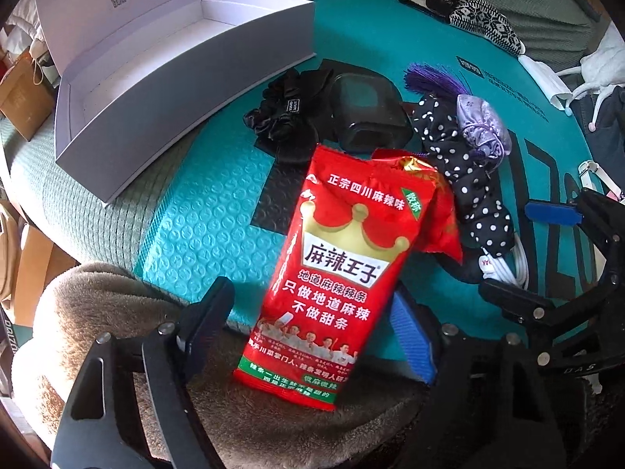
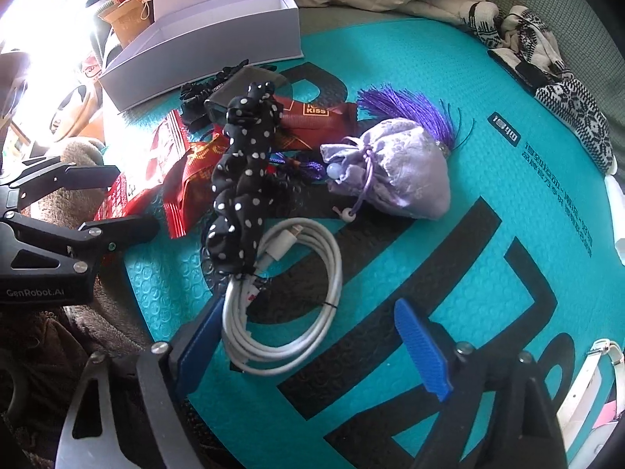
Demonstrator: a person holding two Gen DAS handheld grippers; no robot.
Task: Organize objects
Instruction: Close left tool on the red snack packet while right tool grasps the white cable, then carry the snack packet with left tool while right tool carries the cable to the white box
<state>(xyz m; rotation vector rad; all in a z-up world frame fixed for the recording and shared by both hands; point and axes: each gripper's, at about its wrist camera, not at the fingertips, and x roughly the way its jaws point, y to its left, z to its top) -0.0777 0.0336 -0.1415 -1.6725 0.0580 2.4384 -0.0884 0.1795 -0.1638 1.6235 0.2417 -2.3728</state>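
A red snack packet lies on the teal mat, its lower half between the fingers of my left gripper. The jaws are open: the left finger stands clear of it and the blue pad sits at its right edge. In the right wrist view, a coiled white cable lies between the fingers of my right gripper. It touches the left pad only, so the jaws are open. A polka-dot scrunchie rests on the coil's top. A lilac pouch with a purple tassel lies beside it.
An open white box stands at the mat's far left. A black scrunchie and a black case lie before it. Dark red packets sit under the scrunchie. A brown blanket, knitted cloth and a white strap border the mat.
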